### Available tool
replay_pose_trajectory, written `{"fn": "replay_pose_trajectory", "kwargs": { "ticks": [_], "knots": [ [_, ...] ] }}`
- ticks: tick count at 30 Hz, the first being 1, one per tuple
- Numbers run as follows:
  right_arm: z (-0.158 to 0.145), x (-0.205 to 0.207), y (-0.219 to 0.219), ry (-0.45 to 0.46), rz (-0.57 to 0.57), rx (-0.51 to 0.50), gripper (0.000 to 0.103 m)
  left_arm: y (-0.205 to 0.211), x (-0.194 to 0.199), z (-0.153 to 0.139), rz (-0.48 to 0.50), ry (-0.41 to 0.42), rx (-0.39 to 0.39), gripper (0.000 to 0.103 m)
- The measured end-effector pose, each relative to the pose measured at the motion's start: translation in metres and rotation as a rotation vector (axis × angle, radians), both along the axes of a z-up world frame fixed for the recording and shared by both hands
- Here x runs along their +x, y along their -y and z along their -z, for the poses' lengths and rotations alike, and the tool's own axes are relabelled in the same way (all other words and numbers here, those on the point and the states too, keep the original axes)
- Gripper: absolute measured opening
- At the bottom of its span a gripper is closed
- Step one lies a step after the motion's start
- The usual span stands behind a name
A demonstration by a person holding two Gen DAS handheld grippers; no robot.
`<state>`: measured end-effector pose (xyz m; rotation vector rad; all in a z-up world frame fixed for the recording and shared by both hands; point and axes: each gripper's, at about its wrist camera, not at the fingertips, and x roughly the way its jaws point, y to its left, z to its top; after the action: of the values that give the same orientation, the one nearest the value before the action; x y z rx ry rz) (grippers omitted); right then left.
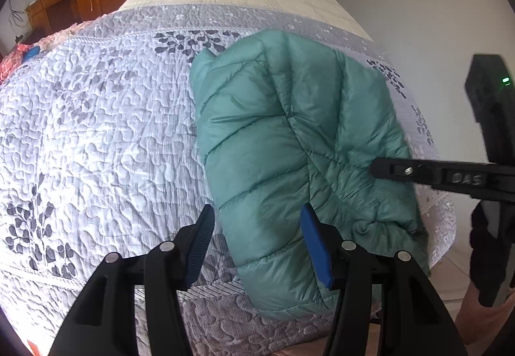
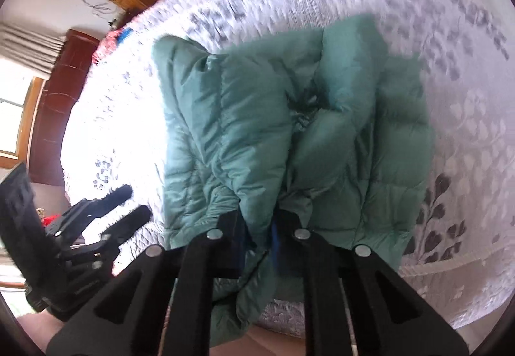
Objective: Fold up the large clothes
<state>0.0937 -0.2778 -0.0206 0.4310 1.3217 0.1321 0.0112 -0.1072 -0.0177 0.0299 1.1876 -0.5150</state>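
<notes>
A green quilted puffer jacket (image 1: 289, 143) lay partly folded into a thick bundle on a bed covered by a grey-and-white leaf-patterned quilt (image 1: 96, 131), at the bed's near edge, with its lowest part drooping over that edge. The right tongs (image 2: 257, 227) were closed on a bunched fold of the jacket's near hem, green fabric squeezed between the dark pads; this view was blurred. The left tongs (image 1: 257, 243) stood open just above the jacket's near-left corner, one blue pad (image 1: 313, 246) over the fabric and the other over the quilt beside it, gripping nothing. The step in hand appeared to be taking hold of the near edge so the bundle could be folded over away from the bed edge. To do it well, the left tongs would probably need to come down and close on the corner through every layer, level with the right grip, so both lifted evenly. The slippery, puffy shell looked likely to spring open or slide, so a deep bite and a slow, low carry across the jacket, followed by a press to push out air, seemed wise. The overhanging part could drag the bundle off the bed if it were let go early.
</notes>
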Motion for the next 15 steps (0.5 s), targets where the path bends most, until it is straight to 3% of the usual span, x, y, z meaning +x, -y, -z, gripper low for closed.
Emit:
{"fn": "replay_pose_trajectory", "kwargs": {
  "ticks": [3,7,10,15],
  "knots": [
    [-0.037,-0.013,0.008,0.107,0.005,-0.018,0.009,0.007,-0.004,-0.005,0.006,0.022,-0.004,0.056],
    [-0.063,-0.029,0.026,0.181,0.038,-0.07,0.009,0.021,-0.008,-0.011,0.027,0.041,-0.009,0.056],
    [-0.059,-0.04,0.048,0.174,0.093,-0.091,0.009,0.035,-0.01,-0.013,0.046,0.054,-0.009,0.056],
    [-0.023,-0.052,0.088,0.095,0.202,-0.094,0.009,0.064,-0.012,-0.009,0.09,0.057,-0.035,0.056]
  ]
}}
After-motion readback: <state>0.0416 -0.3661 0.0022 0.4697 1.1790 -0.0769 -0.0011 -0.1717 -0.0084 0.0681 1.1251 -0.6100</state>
